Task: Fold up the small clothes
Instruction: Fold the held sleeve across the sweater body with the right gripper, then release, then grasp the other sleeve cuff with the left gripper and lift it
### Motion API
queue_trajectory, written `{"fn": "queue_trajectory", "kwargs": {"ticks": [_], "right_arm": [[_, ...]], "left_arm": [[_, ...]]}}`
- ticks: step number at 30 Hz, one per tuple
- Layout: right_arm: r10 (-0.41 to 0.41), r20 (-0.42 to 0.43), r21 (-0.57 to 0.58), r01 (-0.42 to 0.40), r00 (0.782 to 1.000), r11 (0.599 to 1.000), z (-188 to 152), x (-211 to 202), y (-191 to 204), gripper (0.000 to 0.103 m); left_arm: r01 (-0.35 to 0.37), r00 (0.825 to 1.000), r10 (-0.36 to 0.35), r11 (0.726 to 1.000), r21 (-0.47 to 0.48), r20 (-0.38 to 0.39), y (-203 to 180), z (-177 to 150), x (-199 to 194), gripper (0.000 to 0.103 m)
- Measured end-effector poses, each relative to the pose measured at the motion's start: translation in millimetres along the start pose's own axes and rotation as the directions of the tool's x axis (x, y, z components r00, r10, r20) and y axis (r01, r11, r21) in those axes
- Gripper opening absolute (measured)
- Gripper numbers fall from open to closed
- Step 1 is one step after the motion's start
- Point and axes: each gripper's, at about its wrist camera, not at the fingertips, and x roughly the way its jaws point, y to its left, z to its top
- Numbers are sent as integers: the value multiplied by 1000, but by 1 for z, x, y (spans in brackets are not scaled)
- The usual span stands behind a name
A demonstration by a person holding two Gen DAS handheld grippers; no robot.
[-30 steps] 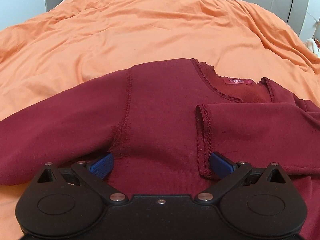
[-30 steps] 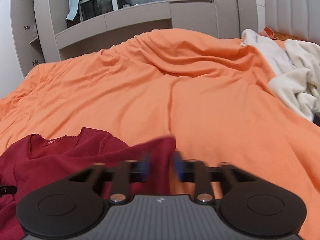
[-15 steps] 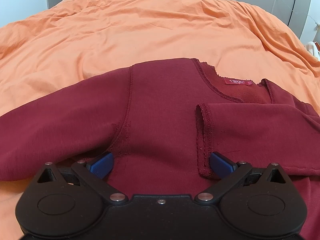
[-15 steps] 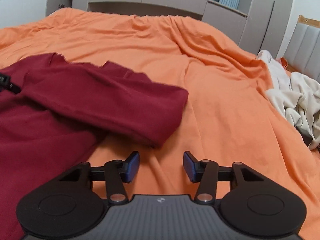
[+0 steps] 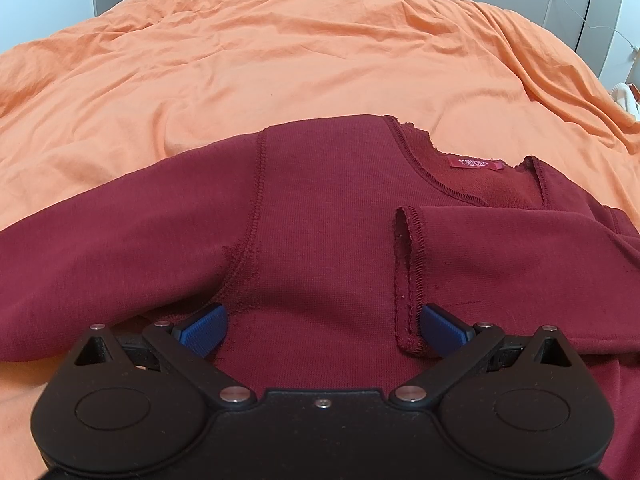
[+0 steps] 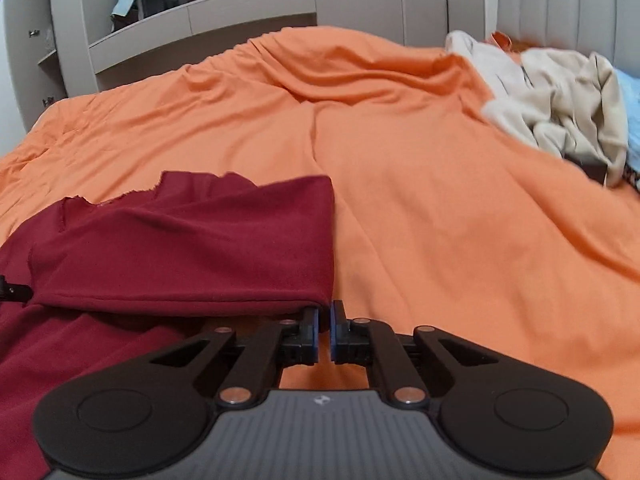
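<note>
Right wrist: right gripper [image 6: 325, 330] beside sweater [image 6: 192, 248] edge.

Your dark red long-sleeved top [image 5: 328, 216] lies flat across the frame's middle, one sleeve [image 5: 520, 276] folded over its chest.

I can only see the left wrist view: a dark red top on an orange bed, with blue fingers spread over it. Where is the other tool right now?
Observer: The right gripper sits low at the outer corner of the red top, where the cloth is folded over.
Operator: Is it holding the cloth?
Observer: Its fingers are almost together. I cannot tell whether any cloth is pinched between them.
Operator: Is anything else on the bed?
Observer: A heap of pale clothes lies far off to the right, near the padded headboard.
</note>
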Motion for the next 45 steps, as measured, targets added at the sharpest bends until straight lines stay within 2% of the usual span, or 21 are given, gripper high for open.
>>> {"fn": "queue_trajectory", "kwargs": {"ticks": [3, 6, 8, 10, 12, 14, 17, 21, 24, 27, 29, 31, 33, 37, 40, 43, 45], "right_arm": [[11, -3, -16, -11, 1000, 1000, 1, -2, 4, 7], [14, -8, -30, -14, 1000, 999, 0, -9, 6, 16], [7, -4, -48, -7, 1000, 999, -2, -17, 8, 42], [4, 9, -62, -4, 1000, 998, -4, -28, 11, 49], [20, 18, -77, -18, 1000, 997, -6, -40, 14, 61], [46, 36, -83, -43, 998, 996, -8, -55, 18, 86], [105, 65, -106, -98, 992, 989, -9, -77, 26, 100], [184, 84, -141, -171, 979, 975, -15, -103, 44, 103], [223, 85, -153, -209, 971, 966, -22, -115, 60, 103], [254, 90, -157, -238, 963, 959, -29, -126, 74, 103], [274, 91, -158, -257, 958, 953, -32, -132, 81, 103], [288, 91, -158, -271, 953, 950, -34, -137, 87, 103], [294, 92, -157, -278, 951, 948, -36, -141, 91, 103], [294, 89, -160, -278, 952, 947, -36, -141, 95, 103], [289, 91, -161, -272, 953, 949, -35, -142, 96, 103], [276, 90, -153, -260, 957, 953, -36, -142, 94, 103], [268, 90, -148, -253, 959, 956, -37, -142, 92, 103]], "left_arm": [[3, 1000, -3, 1000, -3, -2, 1, 0, -1, 102], [9, 1000, -9, 1000, -12, -2, 3, 3, -5, 102], [11, 1000, -11, 1000, -22, 6, 3, 4, -12, 102], [6, 1000, -5, 999, -36, 16, 4, 5, -25, 102], [-1, 999, 3, 999, -52, 38, 7, 2, -42, 102], [-13, 998, 17, 997, -71, 52, 12, -4, -59, 102], [-28, 997, 35, 996, -89, 73, 25, -12, -90, 102], [-59, 994, 69, 992, -112, 89, 60, -26, -130, 102], [-120, 985, 137, 981, -151, 105, 95, -34, -159, 102], [-185, 970, 215, 957, -225, 114, 142, -44, -182, 102], [-232, 958, 270, 929, -287, 98, 173, -50, -190, 102], [-276, 944, 323, 887, -370, 71, 205, -59, -197, 102], [-288, 933, 354, 842, -455, 65, 234, -68, -206, 102], [-251, 932, 359, 746, -617, 54, 279, -82, -208, 102], [-215, 933, 356, 677, -704, 57, 299, -90, -203, 101], [-206, 916, 398, 579, -789, 53, 315, -97, -198, 97], [-193, 903, 425, 536, -822, 66, 322, -102, -194, 92]]}}
